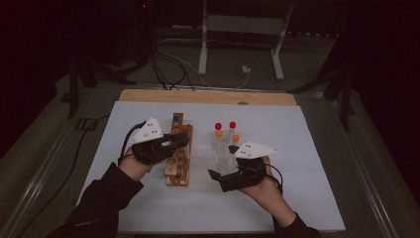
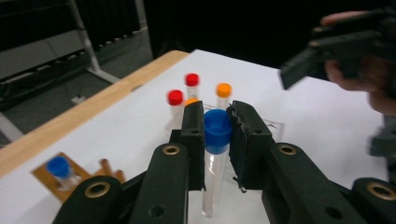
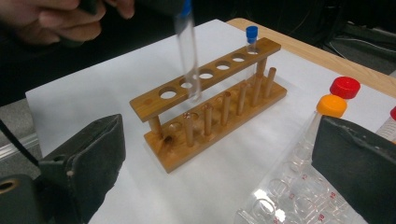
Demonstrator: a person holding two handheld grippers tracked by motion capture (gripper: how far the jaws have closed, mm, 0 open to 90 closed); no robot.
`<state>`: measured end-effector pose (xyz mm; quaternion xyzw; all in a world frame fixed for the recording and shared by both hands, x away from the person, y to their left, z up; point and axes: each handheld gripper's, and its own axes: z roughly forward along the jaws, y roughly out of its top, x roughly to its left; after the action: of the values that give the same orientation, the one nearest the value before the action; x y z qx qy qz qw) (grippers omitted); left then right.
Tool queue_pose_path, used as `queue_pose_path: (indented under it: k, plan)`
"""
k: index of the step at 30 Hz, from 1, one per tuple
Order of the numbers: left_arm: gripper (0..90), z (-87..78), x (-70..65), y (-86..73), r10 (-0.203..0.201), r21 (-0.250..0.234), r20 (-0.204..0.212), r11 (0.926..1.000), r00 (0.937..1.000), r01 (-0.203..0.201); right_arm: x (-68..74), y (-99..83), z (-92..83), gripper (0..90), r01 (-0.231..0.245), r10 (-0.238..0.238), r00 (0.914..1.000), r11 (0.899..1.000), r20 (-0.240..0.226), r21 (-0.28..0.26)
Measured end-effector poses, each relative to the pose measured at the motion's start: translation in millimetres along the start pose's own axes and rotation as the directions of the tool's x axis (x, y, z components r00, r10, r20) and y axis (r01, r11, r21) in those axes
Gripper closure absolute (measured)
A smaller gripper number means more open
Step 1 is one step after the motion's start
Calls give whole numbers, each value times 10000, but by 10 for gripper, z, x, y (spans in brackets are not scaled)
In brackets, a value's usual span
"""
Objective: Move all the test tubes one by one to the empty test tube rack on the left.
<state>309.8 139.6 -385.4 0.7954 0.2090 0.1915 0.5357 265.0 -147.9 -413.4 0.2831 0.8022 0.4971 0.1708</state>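
Over the left half of the counter [image 1: 307, 198], above the wooden rack [image 1: 179, 161], the left gripper [image 2: 217, 135] has its fingers [image 2: 194, 140] clenched on a clear tube with a blue cap [image 2: 216, 140], pinching it just under the cap so the glass hangs down between them. In the right gripper view the same tube is blurred, its cap cut off at the top edge, its lower end hovering over the rack's row of holes; whether it touches the rack cannot be made out. A second blue-capped tube [image 3: 251, 39] stands in the rack's end hole nearest the counter's far edge.

The right gripper [image 1: 225, 166] sits over the near right part of the counter with its fingers [image 3: 88, 158] released and spread wide, nothing between them. Just beyond it stands a clear plastic holder [image 3: 285, 196], hard to read in the high view, where its walls nearly vanish against the white top. Two red-capped tubes [image 1: 233, 125] and two orange-capped tubes [image 1: 236, 138] rise from it. In the left gripper view one orange cap is mostly hidden behind a finger, and the other caps are out of focus. The right gripper's far finger covers part of the holder and one red-capped tube.
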Motion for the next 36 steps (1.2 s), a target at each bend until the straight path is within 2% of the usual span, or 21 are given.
queue_pose_path:
  k: [1, 8, 11, 16, 21, 24, 27, 29, 31, 35, 36]
  plan:
    - [775, 2, 26, 14, -17, -4, -94, 10000, 10000, 17, 2, 0, -2, 0, 35, -35, 10000, 10000, -63, 5]
    - [775, 2, 219, 102, 50, 51, -770, 10000, 9970, -46, -1, 2, -24, 0, 174, -178, 9991, 9998, -396, -105]
    - [775, -24, 329, 132, -177, -145, -1054, 9998, 9943, 162, -8, 9, -44, 0, 133, -142, 9989, 9997, -448, -194]
    - [775, -1, 480, 126, -333, -278, -1573, 9992, 9870, 293, -18, 20, -78, 0, 68, -87, 9983, 9994, -568, -342]
    - [774, 91, 604, 55, -591, -347, -2152, 9980, 9748, 528, -38, 27, -106, 0, -6, -24, 9981, 9988, -623, -480]
    - [774, 154, 660, 4, -822, -417, -2298, 9963, 9698, 745, -53, 27, -120, 0, -68, 35, 9981, 9985, -612, -551]
    - [774, 224, 693, -54, -847, -275, -2395, 9964, 9672, 805, -60, 26, -123, 0, -73, 40, 9983, 9983, -579, -571]
    - [774, 262, 713, -98, -1060, -244, -2303, 9944, 9673, 1032, -60, 28, -127, 0, -72, 39, 9984, 9983, -572, -574]
    - [774, 303, 713, -140, -956, -194, -2433, 9954, 9652, 937, -63, 29, -137, 0, -107, 74, 9985, 9981, -545, -610]
    - [774, 365, 754, -218, -1211, -96, -2438, 9924, 9623, 1224, -80, 26, -145, 0, -175, 137, 9983, 9976, -560, -670]
    - [774, 379, 762, -237, -1169, 7, -2480, 9927, 9617, 1209, -80, 25, -144, 0, -185, 149, 9984, 9976, -548, -667]
